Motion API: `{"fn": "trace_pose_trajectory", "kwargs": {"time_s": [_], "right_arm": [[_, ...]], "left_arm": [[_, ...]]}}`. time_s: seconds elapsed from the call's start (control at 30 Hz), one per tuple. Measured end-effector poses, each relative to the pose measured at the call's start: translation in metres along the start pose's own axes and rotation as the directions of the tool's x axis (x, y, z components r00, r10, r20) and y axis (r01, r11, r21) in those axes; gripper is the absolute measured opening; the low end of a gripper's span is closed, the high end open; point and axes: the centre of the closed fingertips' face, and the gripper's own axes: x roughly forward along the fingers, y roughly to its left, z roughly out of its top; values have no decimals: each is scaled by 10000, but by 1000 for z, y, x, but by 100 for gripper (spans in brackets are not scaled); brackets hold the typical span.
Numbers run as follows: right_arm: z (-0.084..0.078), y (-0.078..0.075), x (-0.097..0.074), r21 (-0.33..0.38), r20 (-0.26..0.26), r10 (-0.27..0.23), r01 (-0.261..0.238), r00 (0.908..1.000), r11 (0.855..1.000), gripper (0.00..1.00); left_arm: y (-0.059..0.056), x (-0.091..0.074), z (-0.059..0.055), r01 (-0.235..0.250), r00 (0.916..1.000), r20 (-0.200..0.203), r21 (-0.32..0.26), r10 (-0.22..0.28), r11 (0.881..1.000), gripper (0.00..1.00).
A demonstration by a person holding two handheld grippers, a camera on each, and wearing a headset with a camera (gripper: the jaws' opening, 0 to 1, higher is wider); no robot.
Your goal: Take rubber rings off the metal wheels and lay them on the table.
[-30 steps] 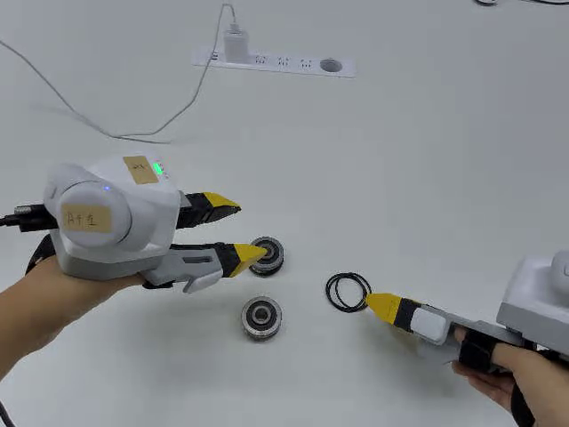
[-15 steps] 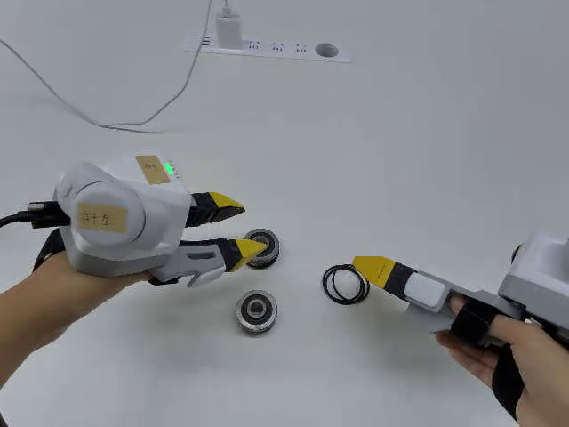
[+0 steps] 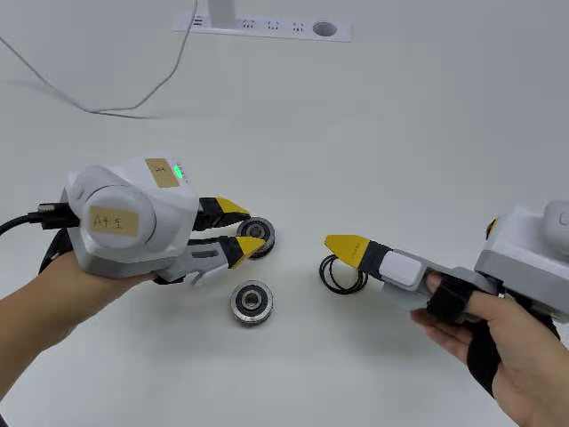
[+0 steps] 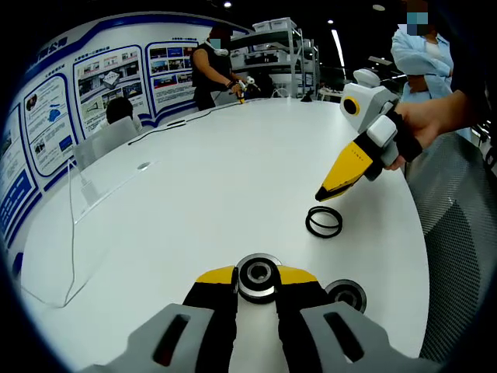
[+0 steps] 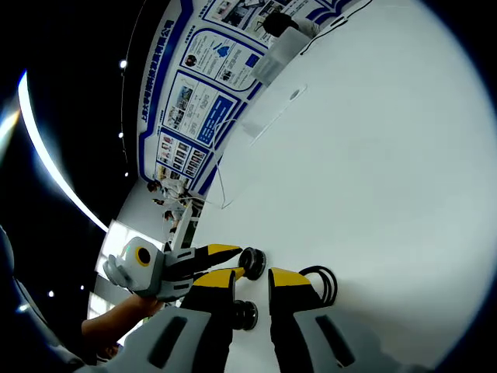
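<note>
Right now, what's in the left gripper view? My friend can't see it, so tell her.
The left gripper's yellow fingers sit either side of a metal wheel on a white table. A second wheel lies beside it, black rubber rings lie further off, and the right gripper points down at them.

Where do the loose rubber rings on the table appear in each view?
Head view: rubber rings lower centre, below the right gripper.
Left gripper view: rings right of centre, under that gripper.
Right gripper view: rings bottom centre, beside its fingers.
Shared landmark: wheel by the left gripper.
</note>
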Motion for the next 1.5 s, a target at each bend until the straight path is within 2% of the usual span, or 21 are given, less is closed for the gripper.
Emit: {"fn": "trace_pose_trajectory", "kwargs": {"time_s": [0.4, 0.63, 0.77, 0.97, 1.03, 1.5], "right_arm": [[-2, 4, 9, 121, -147, 176, -175, 9997, 9998, 18], [-5, 15, 27, 31, -433, 532, -531, 9976, 9986, 22], [-8, 24, 42, -122, -589, 793, -801, 9951, 9967, 31], [-14, 26, 62, -308, -797, 682, -709, 9945, 9970, 50], [-16, 26, 66, -311, -850, 662, -691, 9942, 9971, 52], [-22, 25, 73, -136, -1188, 752, -774, 9901, 9969, 52]], "left_arm": [[-2, 0, -2, 246, 9997, -53, 59, -246, 9997, 14], [-2, 0, -4, 342, 9994, -50, 238, -341, 9991, 14], [-1, 0, -5, 338, 9994, -19, 174, -338, 9993, 14], [0, 0, -5, 384, 9993, -23, 172, -384, 9991, 13], [0, 0, -5, 404, 9992, -13, 172, -404, 9990, 13], [-1, 0, -5, 476, 9989, 2, 227, -477, 9986, 13]]}}
